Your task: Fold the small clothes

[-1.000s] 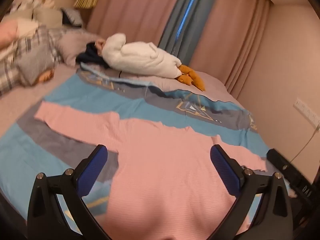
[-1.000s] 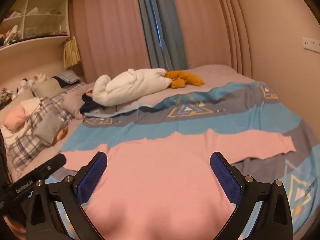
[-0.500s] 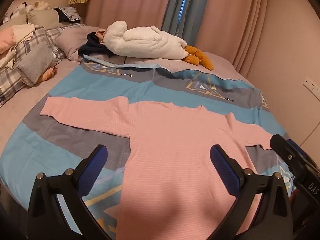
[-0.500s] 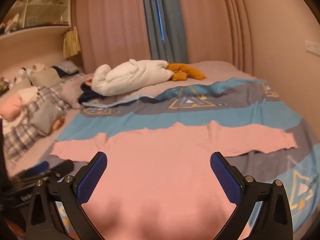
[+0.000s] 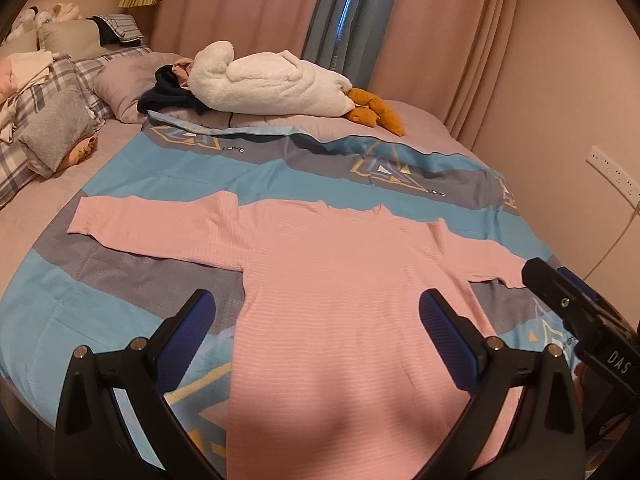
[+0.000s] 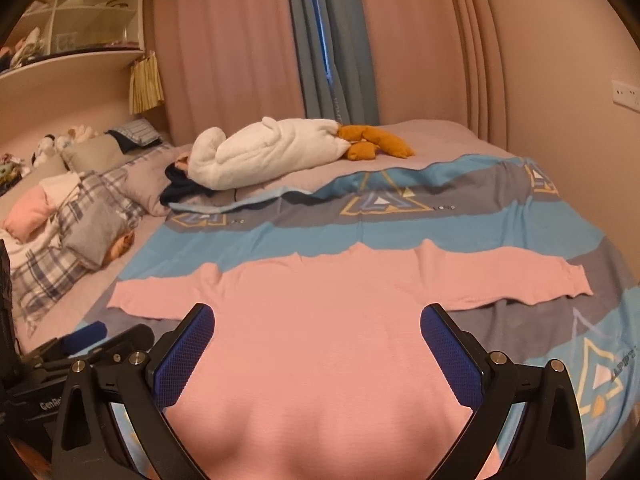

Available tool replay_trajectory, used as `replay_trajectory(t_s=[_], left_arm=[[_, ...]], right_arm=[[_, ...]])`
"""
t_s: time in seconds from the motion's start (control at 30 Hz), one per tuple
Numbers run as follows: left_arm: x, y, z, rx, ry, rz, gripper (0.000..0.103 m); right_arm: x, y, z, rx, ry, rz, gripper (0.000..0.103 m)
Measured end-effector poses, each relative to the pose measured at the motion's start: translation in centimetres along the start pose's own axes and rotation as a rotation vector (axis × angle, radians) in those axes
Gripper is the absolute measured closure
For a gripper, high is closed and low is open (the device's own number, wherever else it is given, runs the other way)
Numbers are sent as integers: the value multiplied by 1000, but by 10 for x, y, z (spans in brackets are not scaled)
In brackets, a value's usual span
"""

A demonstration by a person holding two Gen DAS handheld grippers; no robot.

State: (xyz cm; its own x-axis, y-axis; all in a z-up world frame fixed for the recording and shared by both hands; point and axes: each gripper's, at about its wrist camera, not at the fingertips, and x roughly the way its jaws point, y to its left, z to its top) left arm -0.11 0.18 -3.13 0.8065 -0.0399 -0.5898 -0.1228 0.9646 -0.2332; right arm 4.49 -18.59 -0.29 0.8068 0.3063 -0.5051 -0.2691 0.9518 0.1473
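Observation:
A pink long-sleeved top [image 5: 340, 280] [image 6: 320, 320] lies flat on the blue and grey bedspread [image 5: 132, 176], both sleeves spread out sideways. My left gripper [image 5: 316, 320] hovers open above the lower part of the top, nothing between its blue pads. My right gripper [image 6: 316, 332] is also open over the top's body and holds nothing. In the left wrist view the right gripper's black body [image 5: 580, 316] shows at the right edge, by the right sleeve. In the right wrist view the left gripper [image 6: 84, 344] shows at the lower left, near the left sleeve.
A white plush toy [image 5: 272, 80] with orange feet [image 5: 372, 108] and dark clothes [image 5: 168, 92] lie at the far side of the bed. Pillows and checked bedding [image 5: 52, 96] sit at the left. Curtains [image 6: 332, 40] hang behind; a wall with sockets [image 5: 612, 168] stands right.
Both grippers have pulled back and risen, so more of the top and the bed shows. The top lies as before; both grippers stay open.

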Motion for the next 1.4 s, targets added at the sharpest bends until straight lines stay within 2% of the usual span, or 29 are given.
replay_trajectory(t_s=[0.23, 0.53, 0.8, 1.23, 1.4], left_arm=[[-6, 1, -1, 19, -25, 32, 1], [6, 1, -6, 7, 20, 53, 2], [-2, -1, -4, -6, 12, 28, 2], [10, 7, -12, -21, 48, 20, 2], [9, 11, -12, -37, 44, 6, 2]], right_arm=[[4, 2, -5, -5, 11, 8, 1], [12, -9, -13, 32, 43, 4, 1], [8, -17, -12, 50, 45, 28, 1], [20, -8, -18, 41, 87, 46, 1], [18, -7, -17, 34, 73, 52, 1]])
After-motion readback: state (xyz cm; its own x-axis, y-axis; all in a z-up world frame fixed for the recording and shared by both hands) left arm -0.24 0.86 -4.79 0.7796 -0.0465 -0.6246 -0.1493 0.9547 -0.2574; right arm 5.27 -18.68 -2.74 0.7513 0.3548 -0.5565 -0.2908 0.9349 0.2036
